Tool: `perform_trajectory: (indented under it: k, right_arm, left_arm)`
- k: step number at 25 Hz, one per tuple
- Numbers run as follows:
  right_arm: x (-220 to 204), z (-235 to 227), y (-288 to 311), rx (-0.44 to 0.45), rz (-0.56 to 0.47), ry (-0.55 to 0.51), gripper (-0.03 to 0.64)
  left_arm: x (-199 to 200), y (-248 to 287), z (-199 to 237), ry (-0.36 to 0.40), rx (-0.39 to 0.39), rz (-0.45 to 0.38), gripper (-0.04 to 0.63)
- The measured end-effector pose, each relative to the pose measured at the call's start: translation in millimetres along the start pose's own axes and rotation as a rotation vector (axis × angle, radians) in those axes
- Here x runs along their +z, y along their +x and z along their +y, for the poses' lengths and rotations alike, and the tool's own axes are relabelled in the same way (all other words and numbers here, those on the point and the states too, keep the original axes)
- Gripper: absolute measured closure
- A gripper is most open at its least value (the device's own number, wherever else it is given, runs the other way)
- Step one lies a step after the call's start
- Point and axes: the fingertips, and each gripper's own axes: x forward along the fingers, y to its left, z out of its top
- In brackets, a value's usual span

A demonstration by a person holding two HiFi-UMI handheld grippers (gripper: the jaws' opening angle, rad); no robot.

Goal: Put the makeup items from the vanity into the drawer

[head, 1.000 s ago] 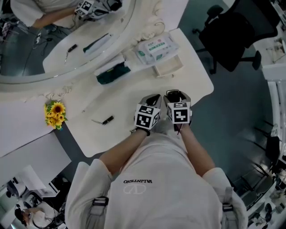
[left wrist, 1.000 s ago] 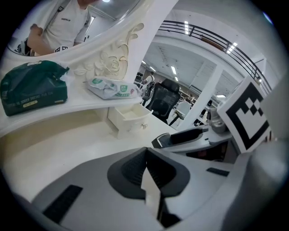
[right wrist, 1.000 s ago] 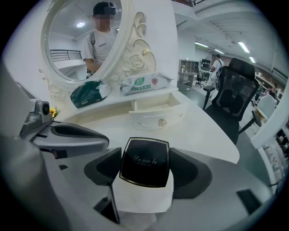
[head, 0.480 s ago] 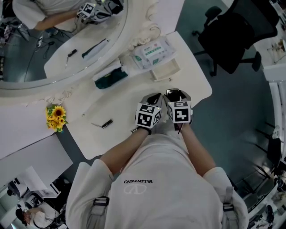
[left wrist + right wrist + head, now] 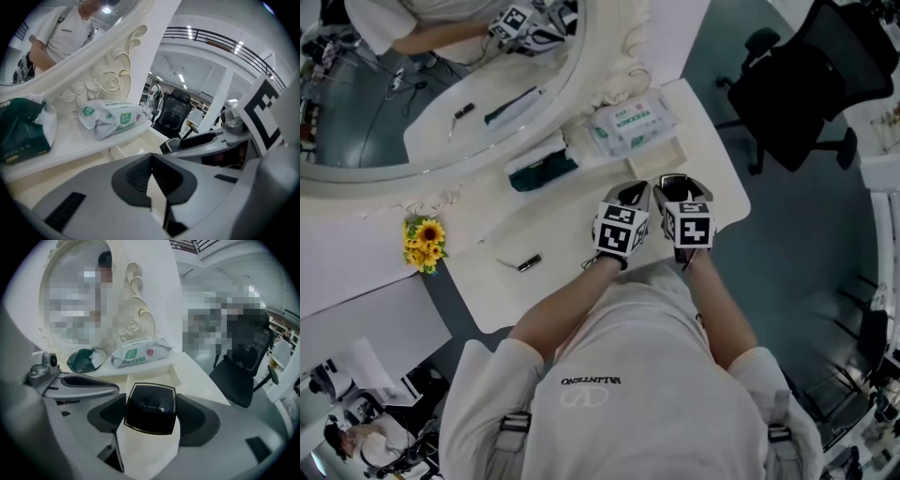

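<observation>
One black compact [image 5: 150,408] is clamped in the right gripper's [image 5: 151,414] jaws, near the open drawer [image 5: 663,157]. The left gripper's [image 5: 152,176] jaws are together, empty. A small dark item [image 5: 528,263], possibly lipstick, lies unmoved on the worktop [image 5: 487,220].

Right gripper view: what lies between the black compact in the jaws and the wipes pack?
The open drawer lies between the compact and the wipes pack in the right gripper view. The head view shows it too.

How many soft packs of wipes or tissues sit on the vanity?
2: a white wet-wipes pack by the mirror frame, a dark green pack left of it.
</observation>
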Motion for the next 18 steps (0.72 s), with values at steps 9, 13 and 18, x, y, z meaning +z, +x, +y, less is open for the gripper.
perform_trajectory:
  k: [9, 13, 18]
  right_arm:
    - [29.7, -11.9, 15.8, 0.014, -0.022, -0.022, 0.275]
    - [40.7, -17.3, 25.5, 0.021, -0.024, -0.038, 0.275]
    - [51.2, -17.8, 36.4, 0.035, -0.008, -0.08, 0.275]
  left_arm:
    - [21.5, 24.9, 15.2, -0.008, 0.046, -0.014, 0.595]
    - [27.5, 34.3, 21.6, -0.002, 0.066, -0.013, 0.595]
    - [30.1, 42.1, 30.5, -0.006, 0.087, -0.008, 0.595]
